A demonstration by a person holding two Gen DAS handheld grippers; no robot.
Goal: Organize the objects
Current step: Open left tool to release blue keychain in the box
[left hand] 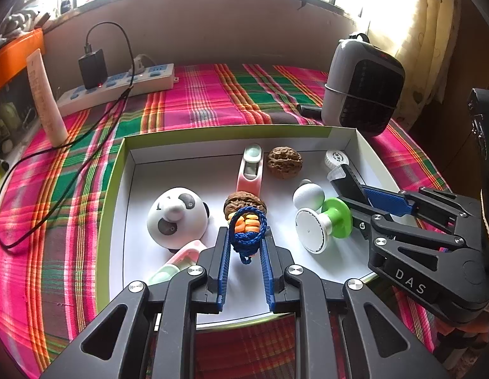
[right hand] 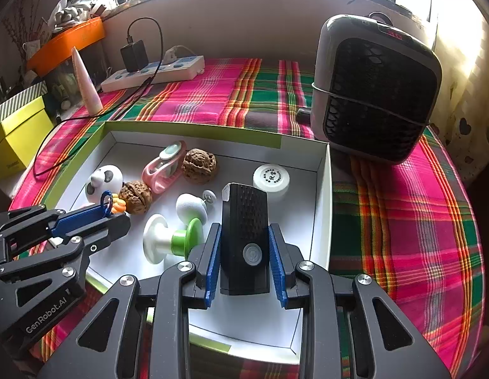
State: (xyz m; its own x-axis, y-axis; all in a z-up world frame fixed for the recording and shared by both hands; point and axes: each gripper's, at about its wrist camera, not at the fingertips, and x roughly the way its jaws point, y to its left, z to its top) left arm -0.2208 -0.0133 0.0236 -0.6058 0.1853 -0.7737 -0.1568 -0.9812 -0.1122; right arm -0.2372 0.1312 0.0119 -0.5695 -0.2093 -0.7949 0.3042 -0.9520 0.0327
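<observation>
Left gripper [left hand: 244, 246] is closed on a blue cord charm [left hand: 247, 230], soft and light, likely to slip unless pinched at the knot. Right gripper [right hand: 244, 252] clamps a black device [right hand: 244, 233], rigid, by its flat sides. Both are over the white tray [right hand: 321, 208].

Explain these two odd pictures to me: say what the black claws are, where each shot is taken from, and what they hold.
Each black claw is a two-fingered tool that a person holds, with a camera looking along its fingers. One picture looks from the left hand-held gripper, which is shut on a blue cord loop with orange beads. The other looks from the right hand-held gripper, shut on a black device with a round button. Below is a white box lid on a plaid cloth, holding two walnuts, a panda toy and small knobs.
</observation>
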